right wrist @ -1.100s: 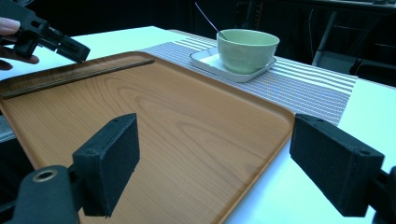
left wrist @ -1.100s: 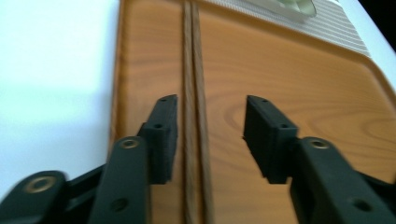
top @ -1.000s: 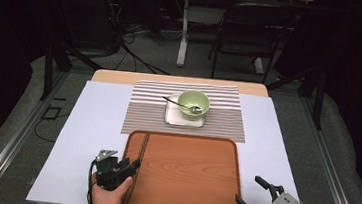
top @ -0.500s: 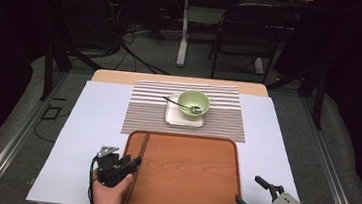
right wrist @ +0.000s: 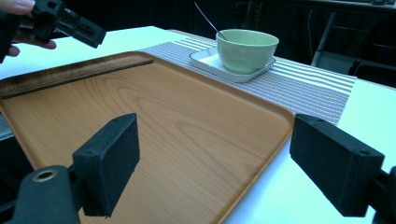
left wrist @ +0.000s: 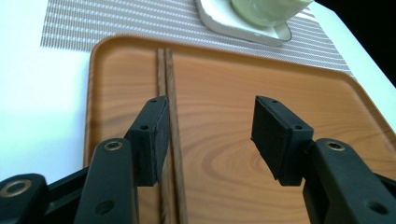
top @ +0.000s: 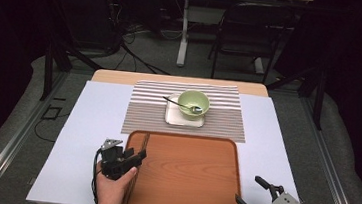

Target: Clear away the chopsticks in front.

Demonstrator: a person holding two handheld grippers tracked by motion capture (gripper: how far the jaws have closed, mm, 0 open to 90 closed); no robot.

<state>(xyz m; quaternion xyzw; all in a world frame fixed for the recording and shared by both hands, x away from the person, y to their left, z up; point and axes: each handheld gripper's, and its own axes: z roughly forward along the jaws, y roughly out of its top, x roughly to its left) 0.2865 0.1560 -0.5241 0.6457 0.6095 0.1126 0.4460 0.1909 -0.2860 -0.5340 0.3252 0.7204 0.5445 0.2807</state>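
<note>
Your left gripper [left wrist: 208, 135] has just been spreading its fingers above the dark wooden chopsticks [left wrist: 167, 84], which lie at the wooden tray's [left wrist: 280, 93] left edge; next, straddle and clamp them. Your right gripper [right wrist: 229, 163] waits, fingers apart.

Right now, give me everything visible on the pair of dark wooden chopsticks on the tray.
The pair of dark brown wooden chopsticks is thin, straight and matte, the two sticks lying flat side by side and parallel, touching along their length. They rest on the orange-brown wood-grain tray, close along its left rim, running front to back. The left gripper hovers over their near part with jaws apart, having just been opening; one pad sits right beside them. Their near ends are hidden.
</note>
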